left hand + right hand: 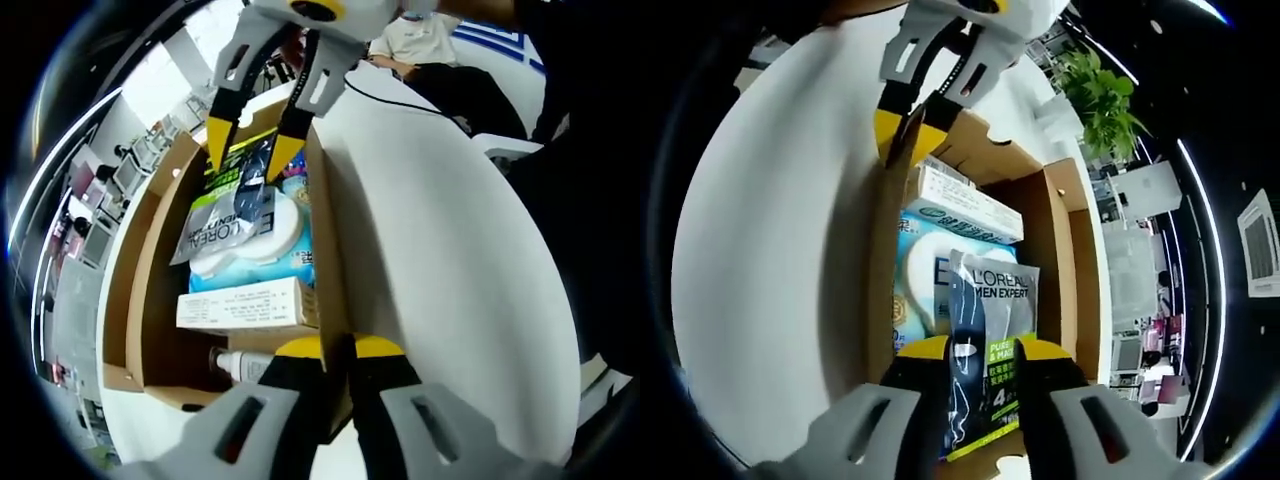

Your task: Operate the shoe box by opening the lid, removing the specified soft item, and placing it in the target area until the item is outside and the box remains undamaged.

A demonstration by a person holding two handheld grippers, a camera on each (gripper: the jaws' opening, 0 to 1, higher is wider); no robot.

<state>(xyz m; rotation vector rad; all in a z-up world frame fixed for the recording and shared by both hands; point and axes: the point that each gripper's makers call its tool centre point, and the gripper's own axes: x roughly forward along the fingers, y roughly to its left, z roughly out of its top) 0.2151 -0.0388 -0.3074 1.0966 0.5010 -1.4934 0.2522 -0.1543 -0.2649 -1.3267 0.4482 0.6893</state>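
Note:
An open cardboard shoe box (327, 225) (878, 250) lies on a white table (450, 270) (780, 220). On top of its contents rests a soft L'Oreal Men Expert pouch (232, 215) (985, 300), grey, black and green. My right gripper (982, 352) is shut on the pouch's near end; in the left gripper view it (250, 150) reaches in from the top. My left gripper (340, 348) is shut on the box's side wall, and it (910, 135) appears at the top of the right gripper view pinching that wall's edge.
Under the pouch sit a blue wipes pack (255, 265) (912, 275), a long white carton (245, 305) (965, 205) and a white bottle (235, 362). A seated person (425, 40) and a black cable (400, 100) are at the table's far end. A green plant (1100, 100) stands beyond the box.

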